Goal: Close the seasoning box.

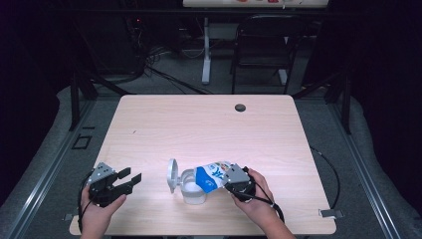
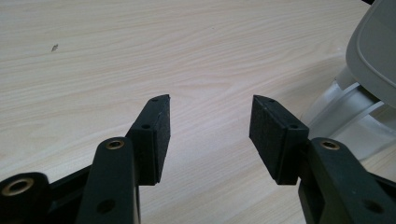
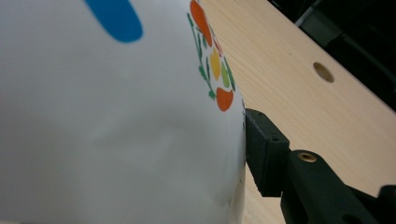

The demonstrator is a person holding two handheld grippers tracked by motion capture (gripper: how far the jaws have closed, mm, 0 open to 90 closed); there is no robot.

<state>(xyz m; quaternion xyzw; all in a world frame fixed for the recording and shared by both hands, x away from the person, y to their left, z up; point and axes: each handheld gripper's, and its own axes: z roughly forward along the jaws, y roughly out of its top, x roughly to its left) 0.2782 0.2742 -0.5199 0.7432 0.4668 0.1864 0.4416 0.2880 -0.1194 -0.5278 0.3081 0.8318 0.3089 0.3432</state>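
Tipping pouch (image 1: 213,176) over the open container (image 1: 191,188), near centre of table (image 1: 209,124); pour looks underway, not finished.
Lid (image 1: 172,175) already flipped up on left. Right gripper (image 1: 233,180) clamped on pouch; left gripper (image 1: 127,180) idle near-left, jaws apart, empty.

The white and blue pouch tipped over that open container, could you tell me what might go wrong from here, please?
The pouch, clamped in the right gripper, leans over the white container; tilting too fast could spill past its rim. The container stands unheld, with the left gripper open and apart from it, so a nudge might tip it.
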